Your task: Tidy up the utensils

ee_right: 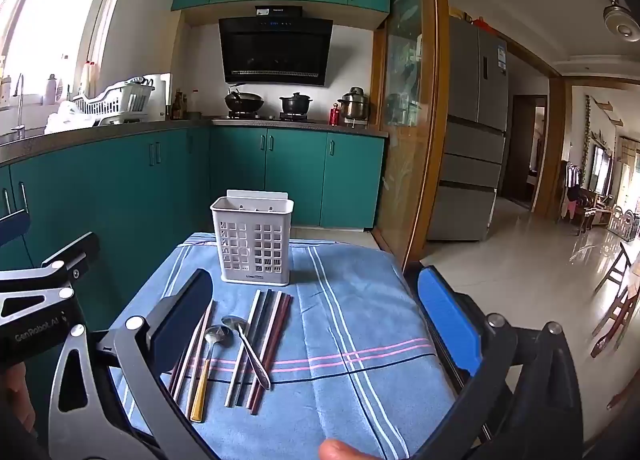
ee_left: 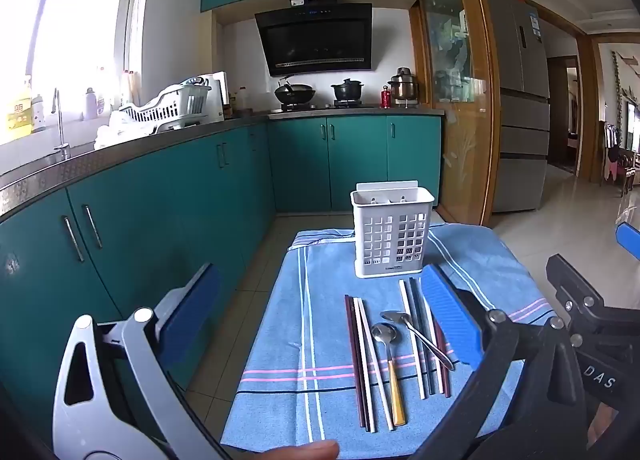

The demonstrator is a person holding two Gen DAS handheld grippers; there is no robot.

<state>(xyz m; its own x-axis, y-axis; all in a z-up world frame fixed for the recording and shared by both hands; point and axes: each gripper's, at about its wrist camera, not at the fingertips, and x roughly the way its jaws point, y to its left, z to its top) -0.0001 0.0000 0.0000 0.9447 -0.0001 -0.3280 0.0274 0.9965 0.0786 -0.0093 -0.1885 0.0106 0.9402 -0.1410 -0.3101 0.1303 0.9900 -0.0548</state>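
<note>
Steel and wood are lying side by side on the blue striped cloth (ee_left: 280, 340), and we are seeing every long axis running from the near edge toward the white perforated plastic utensil holder (ee_left: 392, 232) standing upright at the far end. The yellow-handled metal spoon (ee_left: 387, 360) is pointing its bowl toward the holder, handle toward us. The all-metal spoon (ee_left: 416, 334) is slanting across the right bundle of chopsticks (ee_left: 420, 340), bowl also far. The left bundle of dark and white chopsticks (ee_left: 362, 360) is lying just beside the yellow-handled spoon. We are holding the left gripper (ee_left: 316, 316) and the right gripper (ee_right: 316, 324) above the near part of the cloth, jaws spread wide, gripping nothing and touching nothing. All utensils are lying outside the holder.
</note>
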